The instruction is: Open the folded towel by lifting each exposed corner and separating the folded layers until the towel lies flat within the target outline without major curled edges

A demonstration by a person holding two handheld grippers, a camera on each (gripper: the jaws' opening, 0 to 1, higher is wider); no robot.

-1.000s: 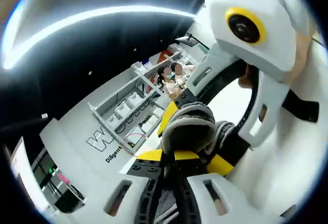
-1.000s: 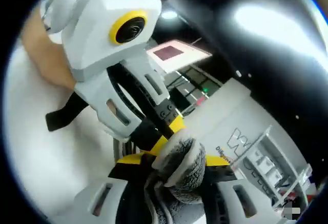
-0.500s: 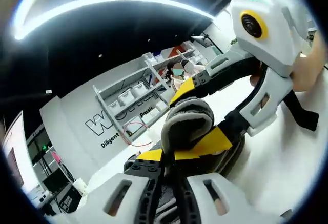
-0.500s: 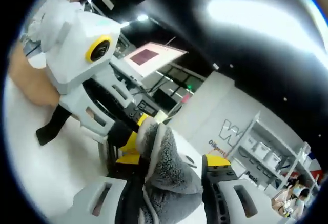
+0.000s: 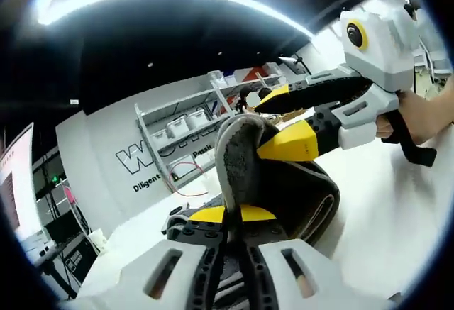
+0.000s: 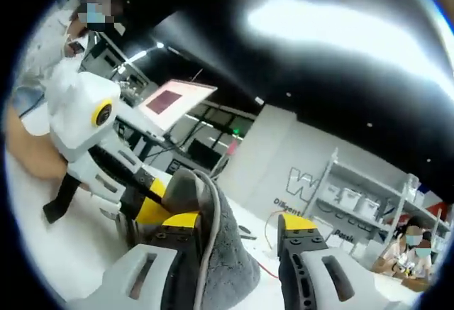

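The grey towel (image 5: 237,147) rises as a folded loop from my left gripper (image 5: 234,214), whose jaws are shut on it. In the left gripper view my right gripper (image 5: 280,122) comes in from the right, its yellow-tipped fingers astride the towel's far fold. In the right gripper view the towel (image 6: 223,253) leans against the left finger (image 6: 174,242), with a gap to the right finger (image 6: 301,242). My right gripper (image 6: 237,221) stands open. My left gripper (image 6: 152,200) reaches in from the left, touching the towel's raised edge.
A white table (image 5: 383,203) lies under both grippers. A person's hand (image 5: 425,108) holds the right gripper. Behind stand a shelving rack (image 5: 184,122), a lettered grey wall (image 6: 301,182), a screen (image 6: 170,101) and people (image 6: 411,242) at the far back.
The two grippers have drawn apart. The thick towel roll between them has loosened into a thinner loop, and it no longer fills my right gripper's jaws. Both views have tilted.
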